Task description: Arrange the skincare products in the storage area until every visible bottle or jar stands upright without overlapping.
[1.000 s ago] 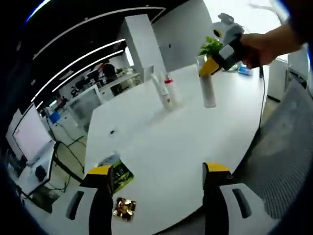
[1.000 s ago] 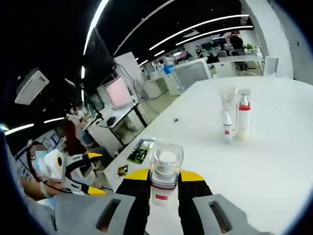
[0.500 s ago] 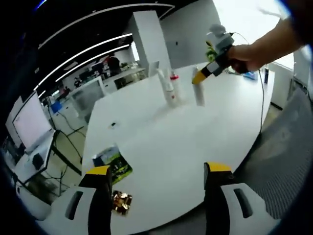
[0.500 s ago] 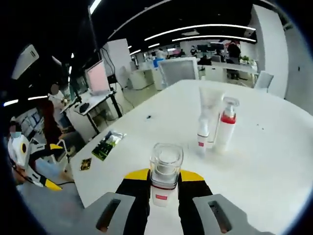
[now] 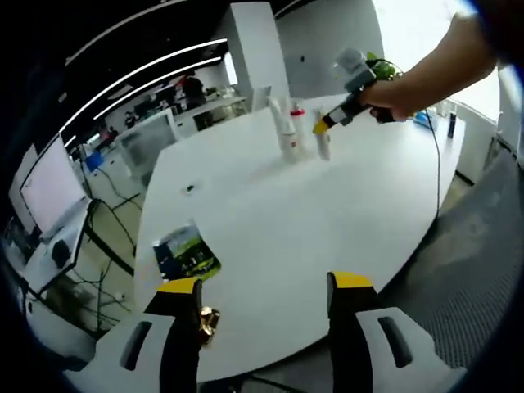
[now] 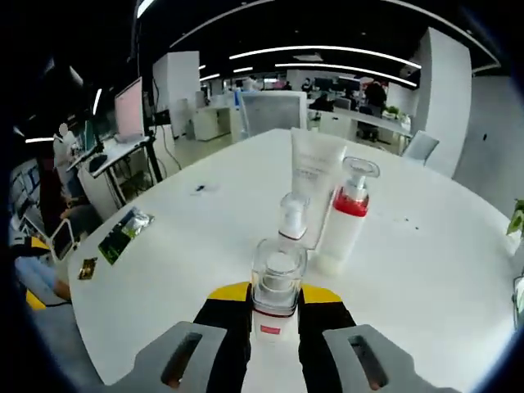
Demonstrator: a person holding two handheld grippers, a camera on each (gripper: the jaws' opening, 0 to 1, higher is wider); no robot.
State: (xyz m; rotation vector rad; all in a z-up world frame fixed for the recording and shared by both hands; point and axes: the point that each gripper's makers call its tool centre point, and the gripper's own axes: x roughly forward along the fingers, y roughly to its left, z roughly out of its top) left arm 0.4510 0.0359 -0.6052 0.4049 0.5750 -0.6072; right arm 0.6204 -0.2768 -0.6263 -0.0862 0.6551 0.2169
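My right gripper (image 6: 274,301) is shut on a white bottle with a clear cap (image 6: 277,274), held upright just above the white table (image 6: 205,246). Close in front of it stand a small spray bottle (image 6: 291,219), a white tube (image 6: 314,184) and a pump bottle with a red collar (image 6: 345,219). In the left gripper view the same group of bottles (image 5: 288,127) is at the table's far side, with the right gripper (image 5: 334,119) and a hand (image 5: 393,92) bringing the held bottle (image 5: 323,146) next to it. My left gripper (image 5: 266,295) is open over the near table edge.
A green packet (image 5: 187,252) and a gold wrapper (image 5: 207,321) lie near the left gripper's side of the table (image 5: 270,213). A small dark object (image 5: 190,188) lies mid-table. A potted plant (image 5: 378,67) stands behind the bottles. Desks and monitors lie beyond the table.
My right gripper has carried the capped bottle across the table until it is right beside the three standing products. My left gripper stayed open and drew back slightly.
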